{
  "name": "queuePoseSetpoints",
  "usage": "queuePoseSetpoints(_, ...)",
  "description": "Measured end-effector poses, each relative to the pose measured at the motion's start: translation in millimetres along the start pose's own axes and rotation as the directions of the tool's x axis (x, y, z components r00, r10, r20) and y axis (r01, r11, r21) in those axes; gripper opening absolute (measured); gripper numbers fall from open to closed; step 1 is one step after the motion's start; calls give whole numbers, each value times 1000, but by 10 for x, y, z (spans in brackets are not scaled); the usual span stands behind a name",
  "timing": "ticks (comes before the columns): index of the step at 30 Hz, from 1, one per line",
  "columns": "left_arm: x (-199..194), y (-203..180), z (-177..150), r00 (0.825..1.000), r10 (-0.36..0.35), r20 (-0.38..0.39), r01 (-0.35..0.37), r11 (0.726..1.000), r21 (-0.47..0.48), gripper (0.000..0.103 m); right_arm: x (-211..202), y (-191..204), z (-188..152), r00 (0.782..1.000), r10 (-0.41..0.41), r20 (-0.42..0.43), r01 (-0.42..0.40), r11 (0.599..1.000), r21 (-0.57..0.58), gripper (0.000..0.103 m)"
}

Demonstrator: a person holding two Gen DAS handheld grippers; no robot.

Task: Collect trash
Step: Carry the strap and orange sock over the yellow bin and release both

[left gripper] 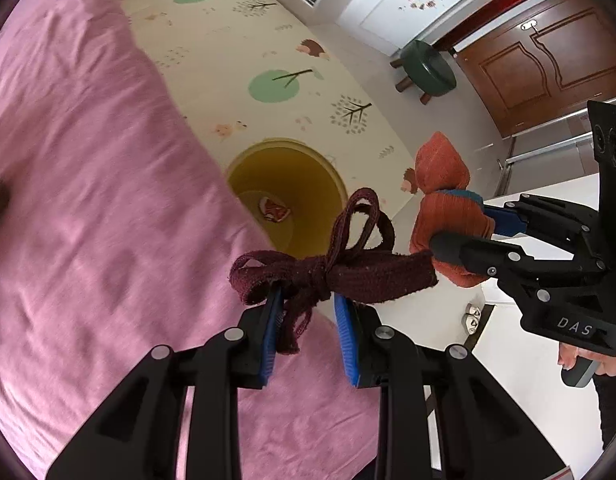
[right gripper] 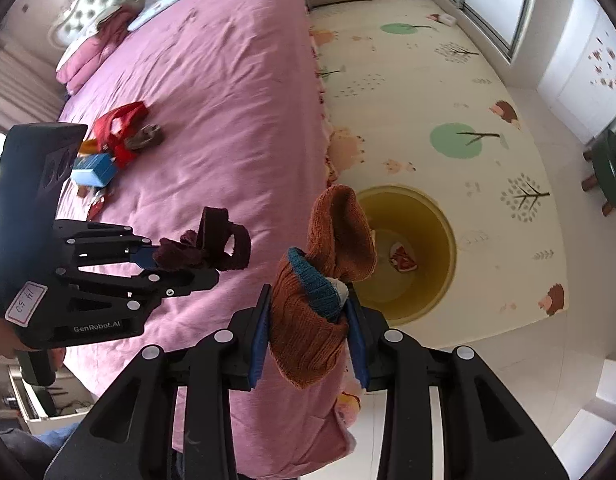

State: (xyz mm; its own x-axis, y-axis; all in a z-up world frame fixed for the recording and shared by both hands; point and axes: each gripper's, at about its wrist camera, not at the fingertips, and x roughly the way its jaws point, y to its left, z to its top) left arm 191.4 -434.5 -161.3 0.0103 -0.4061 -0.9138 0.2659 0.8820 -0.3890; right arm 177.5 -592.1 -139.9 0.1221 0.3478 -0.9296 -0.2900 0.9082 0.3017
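Nearest in the left wrist view, the left gripper (left gripper: pixel 308 300) pinches a knotted dark maroon fabric strip (left gripper: pixel 328 268) between its blue pads, the loops of the knot standing above the fingertips and a loose end hanging between the fingers. In the right wrist view, the right gripper (right gripper: pixel 308 320) is clamped on a bunched rust-orange knitted sock (right gripper: pixel 320 280) with a teal band, which fills the gap between its pads and folds over above them. Each gripper also shows in the other's view, side by side and near one another, above the edge of the pink bed (right gripper: pixel 211 128). Just beyond, on the patterned play mat (right gripper: pixel 448 88), stands an open yellow bin (right gripper: pixel 444 240) with a red-and-white wrapper (right gripper: pixel 404 260) lying at its bottom. Farther left on the bed lie a red bag (right gripper: pixel 121 124) and a blue box (right gripper: pixel 93 170). Far right stands a green stool (left gripper: pixel 428 68).
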Motion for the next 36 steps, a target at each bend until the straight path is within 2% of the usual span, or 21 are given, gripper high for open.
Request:
queuePoseSetpoints(7,252,-205,290,999,-25,-24,26,999,26,27,12,-290,104,1000,-17,9,16,999,30,34)
queuePoseSetpoints(10,294,-293,416,999,-50,-20,51,997,52,29,4,-385,174,999,-27,18,27,999,31,38)
queuePoseSetpoints(11,302,-320,459,999,-51,-14,52,997,57,36,1,-421,193,999,-32,21,31,999,34,41)
queuePoseSetpoints(12,314,-334,500,999,-36,-12,37,998,58,43,-3,-466,212,999,-33,22,32,999,42,50)
queuePoseSetpoints(13,327,-340,535,1000,-26,-14,27,998,57,59,-22,-505,224,998,-46,30,45,998,53,54)
queuePoseSetpoints(14,332,-339,567,1000,-18,-14,19,998,55,68,-49,-551,230,997,-63,41,60,996,66,58)
queuePoseSetpoints(18,327,-345,621,1000,10,-12,-9,998,63,69,-122,-702,246,996,-74,57,68,992,107,58)
queuePoseSetpoints(25,236,-301,529,999,30,-14,-29,995,94,69,-127,-634,243,996,-77,47,73,993,93,58)
queuePoseSetpoints(36,-139,3,254,998,47,39,-49,998,46,69,-139,45,425,998,-30,54,32,999,-37,58)
